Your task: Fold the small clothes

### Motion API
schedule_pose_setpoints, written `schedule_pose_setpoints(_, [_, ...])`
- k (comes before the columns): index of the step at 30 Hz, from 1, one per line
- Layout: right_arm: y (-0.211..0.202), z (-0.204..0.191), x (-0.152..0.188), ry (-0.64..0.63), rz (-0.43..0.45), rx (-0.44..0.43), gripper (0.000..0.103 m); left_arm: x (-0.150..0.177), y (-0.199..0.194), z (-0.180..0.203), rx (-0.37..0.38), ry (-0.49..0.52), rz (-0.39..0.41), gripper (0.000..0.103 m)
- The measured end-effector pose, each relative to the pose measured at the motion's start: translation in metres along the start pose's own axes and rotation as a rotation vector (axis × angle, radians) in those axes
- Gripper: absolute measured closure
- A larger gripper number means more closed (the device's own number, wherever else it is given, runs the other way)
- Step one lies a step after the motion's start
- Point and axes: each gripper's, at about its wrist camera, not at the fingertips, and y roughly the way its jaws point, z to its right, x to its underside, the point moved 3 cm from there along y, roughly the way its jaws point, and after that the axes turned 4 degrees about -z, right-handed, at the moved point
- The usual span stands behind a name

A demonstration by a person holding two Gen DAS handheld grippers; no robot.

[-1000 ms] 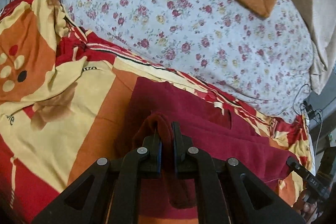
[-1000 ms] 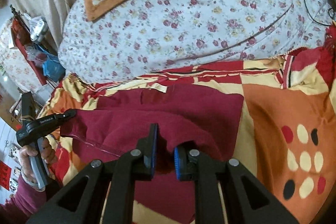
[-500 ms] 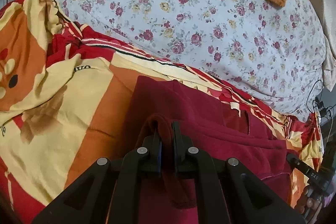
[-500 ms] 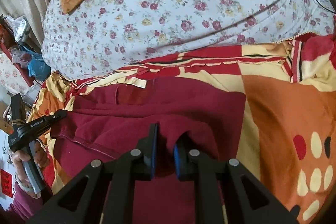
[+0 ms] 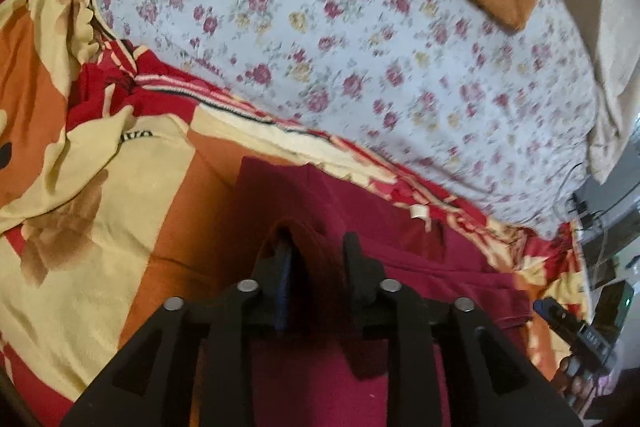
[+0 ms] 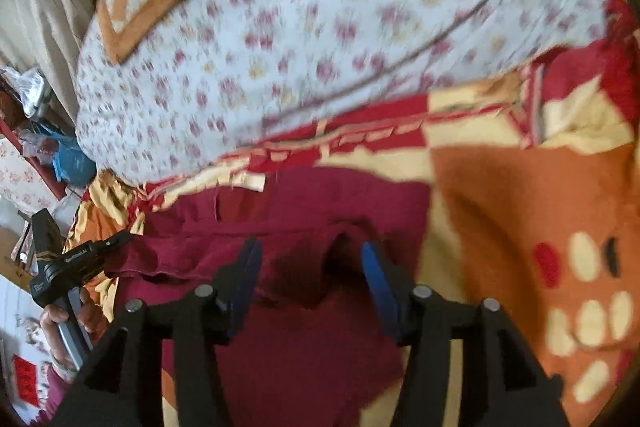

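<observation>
Both the left hand-held gripper [image 5: 316,259] and right hand-held gripper [image 6: 310,263] are opening, releasing the folded maroon fleece garment [image 5: 400,259] onto the patterned orange-and-yellow bed blanket [image 5: 100,187].

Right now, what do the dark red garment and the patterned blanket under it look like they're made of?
The dark red garment looks like soft matte knit or fleece: no sheen, thick rounded folds, a ridge bunched between the left gripper as its jaws open. The patterned blanket looks plush and slightly fuzzy, printed in orange, yellow and red, lying in heavy creases. Fibre cannot be told.

Maroon garment [image 5: 420,259] folded on blanket
</observation>
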Motion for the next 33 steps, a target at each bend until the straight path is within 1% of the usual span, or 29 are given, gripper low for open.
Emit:
schedule_pose_setpoints(1, [-0.010,-0.001,0.003,-0.019,0.014,-0.009,0.047,0.000,-0.007,0.000,-0.020,0.008,0.029,0.079])
schedule_pose_setpoints(3, [-0.021,-0.006,0.012,-0.055,0.014,-0.027,0.047,0.000,-0.021,0.001,-0.070,0.037,0.081,0.079])
schedule_pose_setpoints(4, [-0.025,-0.010,0.018,-0.083,0.006,-0.031,0.047,0.000,-0.027,0.001,-0.078,0.048,0.100,0.079])
schedule_pose_setpoints(5, [-0.025,-0.014,0.024,-0.111,-0.008,-0.030,0.047,0.000,-0.033,0.001,-0.068,0.053,0.115,0.079])
schedule_pose_setpoints(8, [-0.011,-0.024,0.039,-0.194,-0.079,-0.010,0.047,0.000,-0.039,-0.001,-0.031,0.048,0.121,0.079])
schedule_pose_setpoints(10, [0.005,-0.028,0.046,-0.239,-0.120,0.020,0.047,0.002,-0.034,-0.002,-0.033,0.056,0.101,0.079])
schedule_pose_setpoints(12, [0.023,-0.033,0.043,-0.263,-0.156,0.035,0.047,0.005,-0.029,-0.002,-0.046,0.058,0.084,0.079])
schedule_pose_setpoints(13, [0.029,-0.034,0.040,-0.263,-0.153,0.042,0.047,0.007,-0.027,-0.003,-0.049,0.054,0.078,0.079])
schedule_pose_setpoints(15, [0.036,-0.036,0.024,-0.238,-0.113,0.055,0.047,0.008,-0.024,-0.005,-0.042,0.038,0.075,0.079])
schedule_pose_setpoints(18, [0.043,-0.028,-0.011,-0.136,-0.018,0.058,0.047,0.005,-0.021,-0.011,-0.036,0.008,0.081,0.079])
schedule_pose_setpoints(19, [0.048,-0.022,-0.024,-0.098,0.003,0.072,0.047,0.004,-0.019,-0.013,-0.040,0.001,0.084,0.079])
schedule_pose_setpoints(22, [0.060,-0.010,-0.044,-0.023,-0.008,0.111,0.047,0.003,-0.011,-0.014,-0.051,0.003,0.078,0.079])
schedule_pose_setpoints(24, [0.057,-0.009,-0.046,-0.012,-0.002,0.080,0.047,0.003,-0.006,-0.012,-0.053,0.015,0.063,0.079])
schedule_pose_setpoints(25, [0.054,-0.011,-0.043,-0.030,0.006,0.077,0.047,0.003,-0.001,-0.010,-0.066,0.028,0.052,0.079])
schedule_pose_setpoints(27, [0.053,-0.015,-0.035,-0.075,0.006,0.111,0.047,0.004,0.009,-0.006,-0.096,0.050,0.033,0.079])
schedule_pose_setpoints(29, [0.060,-0.014,-0.026,-0.122,-0.024,0.178,0.047,0.007,0.022,-0.006,-0.157,0.067,-0.006,0.079])
schedule_pose_setpoints(30, [0.067,-0.008,-0.024,-0.129,-0.044,0.226,0.047,0.010,0.031,-0.007,-0.188,0.071,-0.031,0.079])
schedule_pose_setpoints(31, [0.072,-0.001,-0.024,-0.115,-0.054,0.251,0.047,0.013,0.038,-0.009,-0.208,0.071,-0.050,0.079])
schedule_pose_setpoints(33, [0.085,0.014,-0.027,-0.068,-0.061,0.245,0.047,0.016,0.045,-0.012,-0.227,0.071,-0.063,0.078])
